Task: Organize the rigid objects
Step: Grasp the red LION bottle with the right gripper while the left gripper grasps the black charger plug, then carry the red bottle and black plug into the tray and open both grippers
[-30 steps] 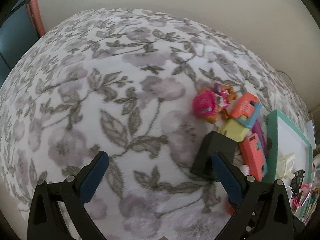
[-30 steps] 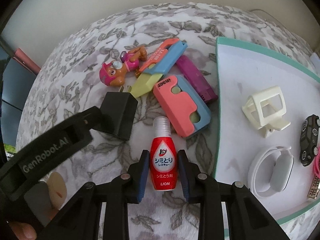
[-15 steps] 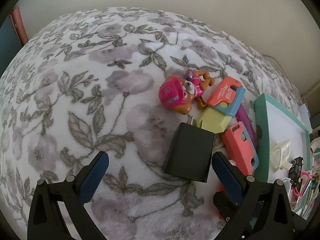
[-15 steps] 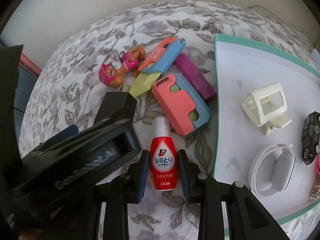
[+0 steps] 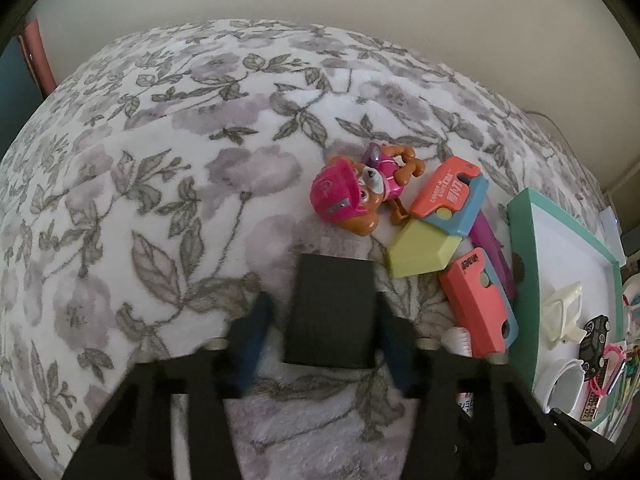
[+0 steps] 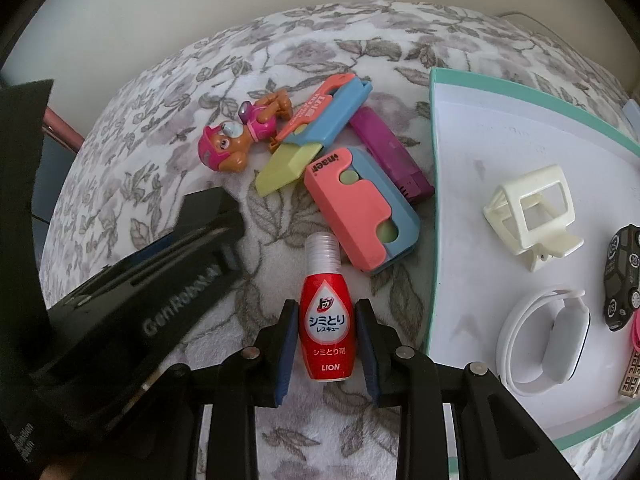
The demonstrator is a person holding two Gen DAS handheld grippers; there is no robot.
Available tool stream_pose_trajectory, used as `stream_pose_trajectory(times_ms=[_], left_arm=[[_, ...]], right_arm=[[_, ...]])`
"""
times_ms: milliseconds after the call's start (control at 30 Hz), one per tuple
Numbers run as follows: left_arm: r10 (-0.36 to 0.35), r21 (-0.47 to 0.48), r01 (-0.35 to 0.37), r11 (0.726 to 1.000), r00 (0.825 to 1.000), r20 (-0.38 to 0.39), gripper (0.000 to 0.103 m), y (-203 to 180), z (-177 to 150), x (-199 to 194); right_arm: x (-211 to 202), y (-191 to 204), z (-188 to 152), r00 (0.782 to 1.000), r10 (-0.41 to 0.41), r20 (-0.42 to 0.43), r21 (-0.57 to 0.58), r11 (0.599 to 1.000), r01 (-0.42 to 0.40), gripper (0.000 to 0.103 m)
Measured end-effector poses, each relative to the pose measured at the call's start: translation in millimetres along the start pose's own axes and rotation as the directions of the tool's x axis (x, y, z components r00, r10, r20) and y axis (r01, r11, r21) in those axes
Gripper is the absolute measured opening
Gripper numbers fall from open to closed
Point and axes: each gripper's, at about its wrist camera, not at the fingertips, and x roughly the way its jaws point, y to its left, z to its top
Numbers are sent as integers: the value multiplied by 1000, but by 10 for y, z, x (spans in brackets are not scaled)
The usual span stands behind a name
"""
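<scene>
A black charger block [image 5: 332,312] lies on the floral blanket between the fingers of my left gripper [image 5: 323,340]. Its jaws are closing; the right pad is at the block's side, while a thin strip of blanket still shows by the left pad. In the right wrist view the left gripper's black body [image 6: 160,300] covers most of the charger. My right gripper [image 6: 327,344] is shut on a small red bottle [image 6: 326,320] with a white cap, its pads against both sides.
A pink-helmeted pup figure [image 6: 236,140], two coral-and-blue cases [image 6: 360,220], a yellow-green wedge [image 6: 286,164] and a purple bar [image 6: 392,156] lie bunched together. To the right, a teal-rimmed tray [image 6: 434,200] holds a white clip [image 6: 532,216], toy car [image 6: 622,276] and white band [image 6: 548,336].
My left gripper shifted until the charger sat between its fingers, then its jaws came in from wide apart. The right gripper and bottle have not moved.
</scene>
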Motion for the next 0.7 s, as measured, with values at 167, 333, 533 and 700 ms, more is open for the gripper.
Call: stream_pose_trajectory(times_ms=[167,333,533,700], left_arm=[[0,-19,0,1000,1000,-9,44,69,-8,-13],[30,-40,-31,999,999,-12,44,166,-17,-58],[28,-72,-26,997,999,19,44,262,1,-185],[34,-78,-30,997,998,51,44,268,21,-313]], right_arm=[[14,16,2,1000,-4,-4,-7,1000,4,30],[3,2,-8,1000,-3,-14,-3,1000,3,30],[-59,-41,-7,1000,18,-14,14,1000,-18,30],[-214,-61,9,998,52,18,22,998,-53,30]])
